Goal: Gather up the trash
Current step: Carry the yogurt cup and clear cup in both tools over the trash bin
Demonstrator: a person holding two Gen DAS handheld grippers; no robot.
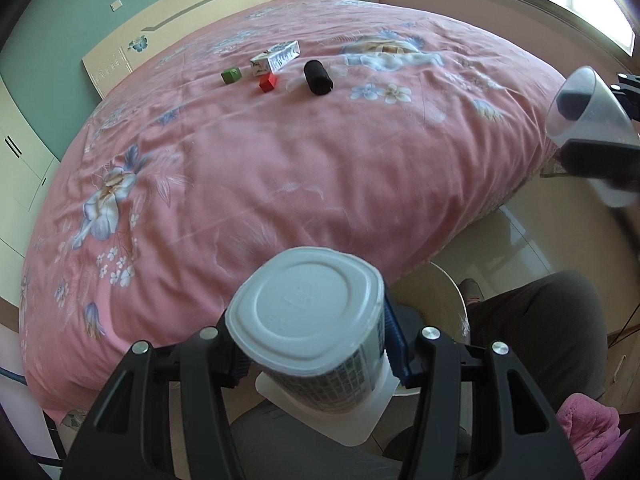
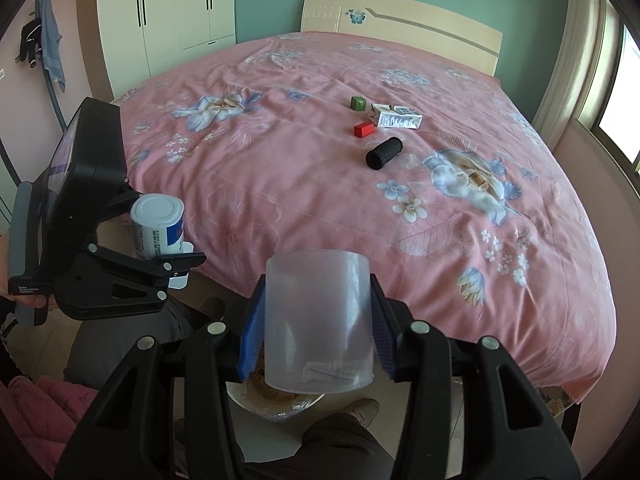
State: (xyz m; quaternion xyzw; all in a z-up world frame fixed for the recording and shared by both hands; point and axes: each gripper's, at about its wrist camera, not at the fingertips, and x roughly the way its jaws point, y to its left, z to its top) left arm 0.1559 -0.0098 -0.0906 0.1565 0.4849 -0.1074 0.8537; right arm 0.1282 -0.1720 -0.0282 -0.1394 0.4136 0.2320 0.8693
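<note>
Trash lies mid-bed on the pink floral cover: one white carton, one black cylinder, one red block, one green block. Nothing stands between them and the grippers. The left gripper clamps an upturned white yogurt cup; the right gripper clamps a clear cup. A bin sits below. The carton's print is unreadable.
</note>
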